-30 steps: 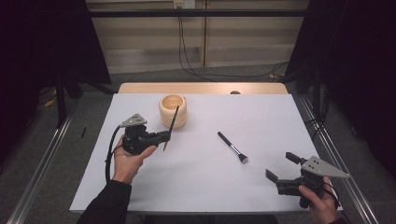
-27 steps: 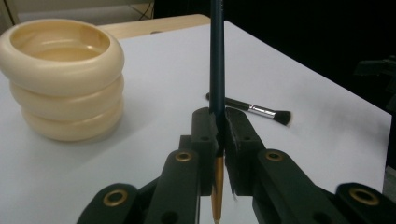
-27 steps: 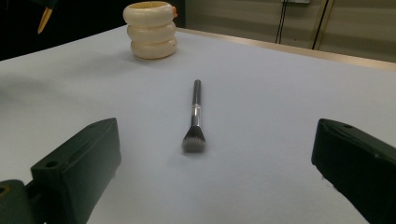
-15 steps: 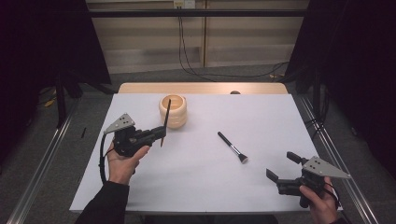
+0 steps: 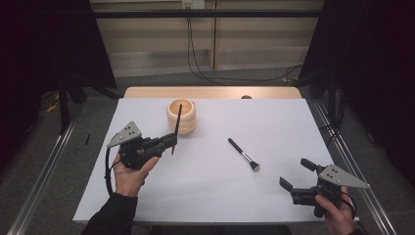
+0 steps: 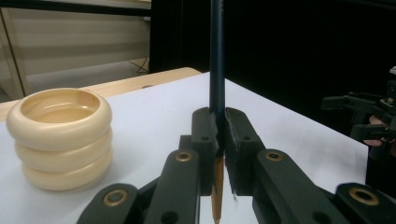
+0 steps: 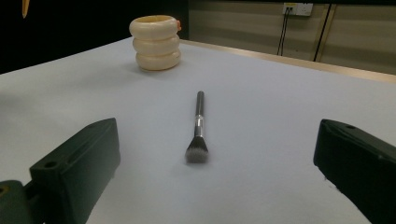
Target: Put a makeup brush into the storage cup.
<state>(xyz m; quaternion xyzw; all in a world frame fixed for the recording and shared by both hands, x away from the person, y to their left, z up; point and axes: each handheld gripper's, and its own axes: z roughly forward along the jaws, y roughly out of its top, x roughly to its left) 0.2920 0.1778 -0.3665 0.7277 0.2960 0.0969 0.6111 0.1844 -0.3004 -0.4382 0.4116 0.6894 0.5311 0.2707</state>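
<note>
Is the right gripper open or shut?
Open: the right gripper has its jaws wide apart, and the makeup brush lies on the table beyond them.

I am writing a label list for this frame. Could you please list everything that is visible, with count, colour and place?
Ringed holder: one, cream, far left of centre on the table.
Thin brush: one, dark handle with an orange end, upright in the left gripper.
Makeup brush: one, black, lying near the table's centre.
Table cover: one, white.
Cables: several, black, on the floor behind.
Left gripper: black, shut on the thin brush.
Right gripper: black, open, near right corner.
</note>
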